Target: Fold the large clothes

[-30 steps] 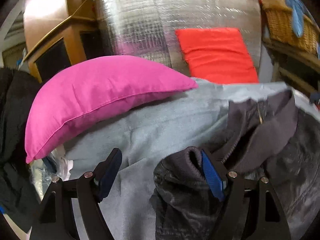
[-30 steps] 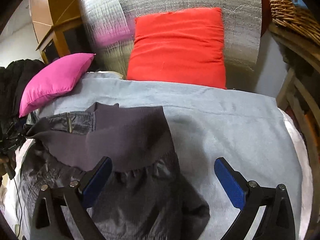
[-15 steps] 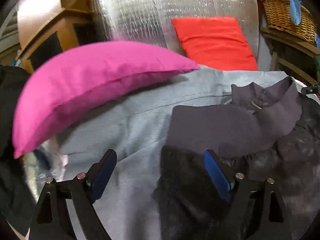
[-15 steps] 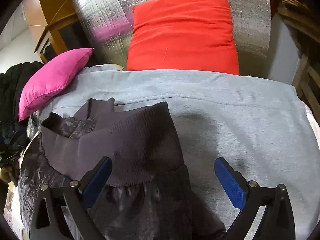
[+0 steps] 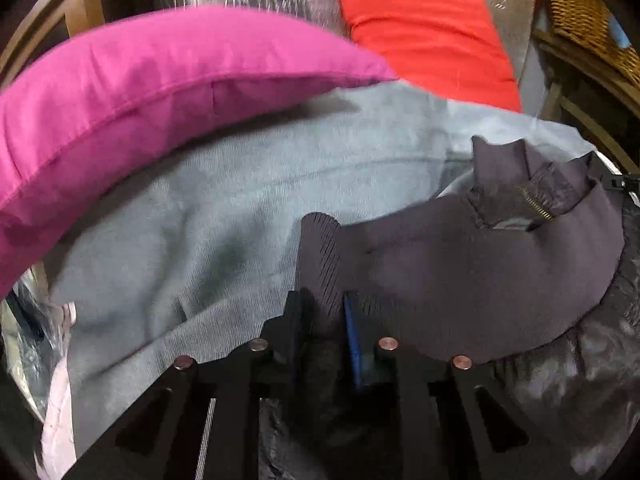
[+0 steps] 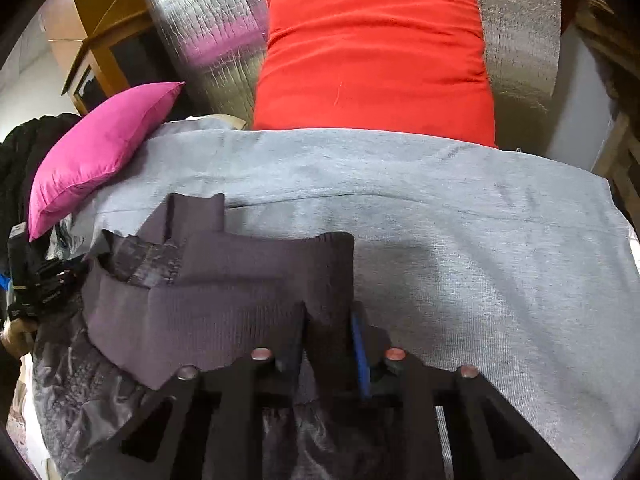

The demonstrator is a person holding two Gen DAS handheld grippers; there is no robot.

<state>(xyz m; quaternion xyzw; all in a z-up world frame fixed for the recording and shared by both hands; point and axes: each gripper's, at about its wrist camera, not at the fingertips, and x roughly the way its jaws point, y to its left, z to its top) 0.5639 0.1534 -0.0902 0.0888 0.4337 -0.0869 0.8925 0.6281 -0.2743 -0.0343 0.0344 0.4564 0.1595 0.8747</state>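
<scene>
A dark jacket (image 6: pixel 224 280) is spread on a grey blanket (image 6: pixel 480 240), its ribbed knit band (image 5: pixel 460 280) turned toward the cameras and its shiny body trailing toward the lower edge of both views. The left gripper (image 5: pixel 326 320) is seen with its jaws just closed, and a raised fold at the left end of the ribbed band is pinched between the blue pads. The right gripper (image 6: pixel 330 332) is likewise seen with its jaws just closed, and the right end of the same band is clamped between its pads. A brass zipper (image 5: pixel 536 202) is visible at the jacket's collar in the left wrist view, which is somewhat blurred. A magenta pillow (image 5: pixel 160 92) is laid on the blanket's left side, and a red cushion (image 6: pixel 376 52) is propped against a silver quilted panel (image 6: pixel 208 28) behind the blanket. A wicker basket (image 5: pixel 588 20) is visible at the upper right of the left wrist view, and wooden furniture (image 6: pixel 104 44) is seen at the upper left of the right wrist view.
</scene>
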